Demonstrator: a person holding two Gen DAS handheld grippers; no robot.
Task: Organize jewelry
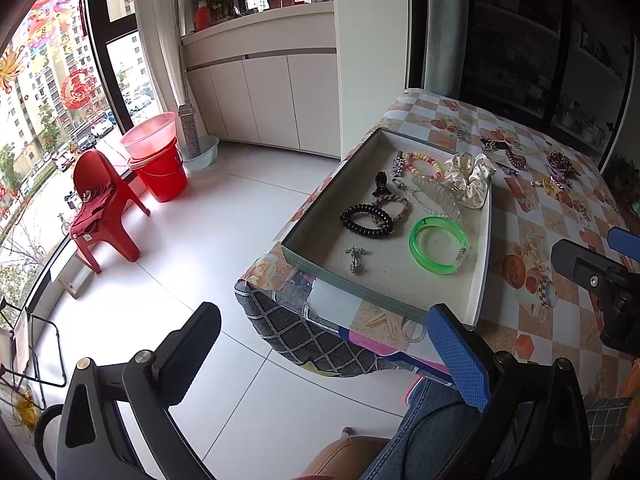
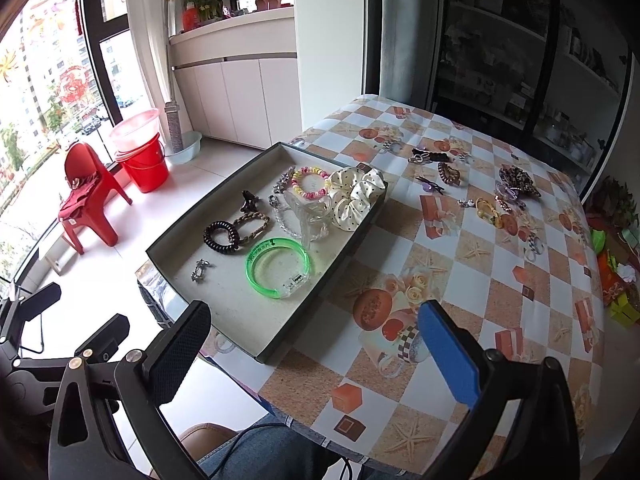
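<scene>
Both the left gripper (image 1: pixel 324 344) and the right gripper (image 2: pixel 316 344) hang spread wide and empty. The loose jewelry (image 2: pixel 486 210) lies on the tablecloth well ahead of the right fingers and to their right, outside the tray (image 2: pixel 224 316) just beyond the fingertips. These pieces look light, small and snag-prone; pinching one across its thickest loop seems safest.

No text can be read with any certainty. The green bangle (image 2: pixel 278 267) in the tray (image 2: pixel 236 320) carries a short line of dark print along its far-left rim, too small to make out. The red paper cutting (image 1: pixel 79 89) on the window at the far left shows an ornate figure, not a legible character.
</scene>
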